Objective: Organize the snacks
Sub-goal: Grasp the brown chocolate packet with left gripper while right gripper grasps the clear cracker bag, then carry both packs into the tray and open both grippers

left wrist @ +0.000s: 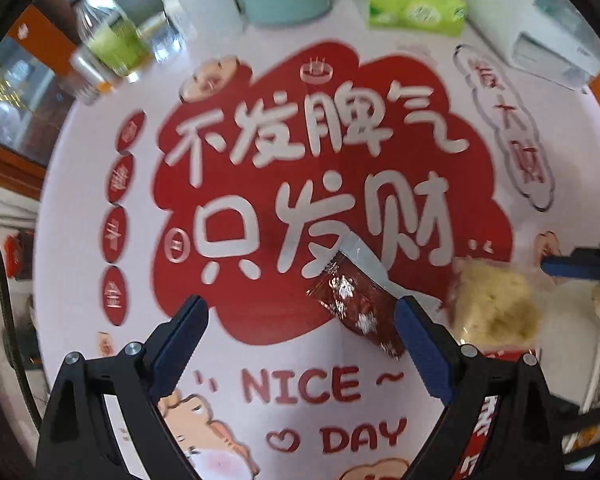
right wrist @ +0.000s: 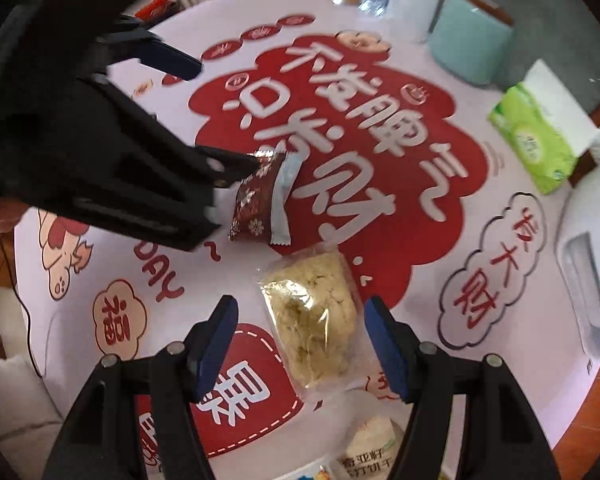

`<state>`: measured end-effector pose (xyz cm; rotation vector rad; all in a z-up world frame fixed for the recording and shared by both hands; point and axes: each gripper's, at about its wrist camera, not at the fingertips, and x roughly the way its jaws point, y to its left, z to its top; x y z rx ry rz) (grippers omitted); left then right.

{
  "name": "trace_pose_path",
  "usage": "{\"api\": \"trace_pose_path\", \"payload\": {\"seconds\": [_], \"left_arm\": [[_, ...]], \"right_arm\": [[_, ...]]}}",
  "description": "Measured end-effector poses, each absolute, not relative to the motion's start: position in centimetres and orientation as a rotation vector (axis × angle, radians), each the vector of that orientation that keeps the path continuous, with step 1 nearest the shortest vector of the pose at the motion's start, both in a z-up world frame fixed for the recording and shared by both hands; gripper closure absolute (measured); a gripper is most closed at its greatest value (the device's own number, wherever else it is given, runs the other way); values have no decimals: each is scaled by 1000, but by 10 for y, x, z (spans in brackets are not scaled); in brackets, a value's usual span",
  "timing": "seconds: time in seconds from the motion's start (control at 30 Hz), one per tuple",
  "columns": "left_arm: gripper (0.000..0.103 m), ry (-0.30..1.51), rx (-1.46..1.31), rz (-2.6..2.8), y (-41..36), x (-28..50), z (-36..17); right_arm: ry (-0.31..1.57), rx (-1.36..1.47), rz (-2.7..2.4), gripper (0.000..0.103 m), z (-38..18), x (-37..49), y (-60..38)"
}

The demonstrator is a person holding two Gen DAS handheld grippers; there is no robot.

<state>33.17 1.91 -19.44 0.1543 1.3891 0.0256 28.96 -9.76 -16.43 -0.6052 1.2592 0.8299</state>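
On the printed tablecloth (right wrist: 480,240) we hang both grippers steeply down. Our right gripper (right wrist: 300,344), jaws spread, straddles the cracker pack (right wrist: 316,320) untouched. Farther left, our left gripper (left wrist: 300,340) gapes beside the brown snack (left wrist: 356,304); one finger may nudge it aside.

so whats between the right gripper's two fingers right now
The clear-wrapped crumbly snack lies on the tablecloth between the right gripper fingers, which stand open and clear of it, as the right wrist view shows.
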Motion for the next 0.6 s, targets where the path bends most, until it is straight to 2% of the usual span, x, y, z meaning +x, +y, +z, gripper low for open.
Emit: {"api": "trace_pose_path", "payload": {"seconds": [0.17,0.4,0.47,0.5,0.53,0.6], "left_arm": [[9,1450,51,37,27,345,-224],[9,1480,-46,33,23,348,-236],[9,1495,-73,25,22,351,-242],[9,1502,-81,24,21,351,-244],[11,1507,-90,27,20,350,-247],[22,1506,-135,17,19,348,-249]], "right_arm": [[1360,-631,830,37,-189,299,-92],[1449,-640,833,37,-211,302,-91],[1468,-642,803,39,-218,304,-91],[1480,-626,803,44,-221,305,-91],[1487,-617,802,45,-222,307,-91],[1486,-585,787,45,-220,307,-93]]}}
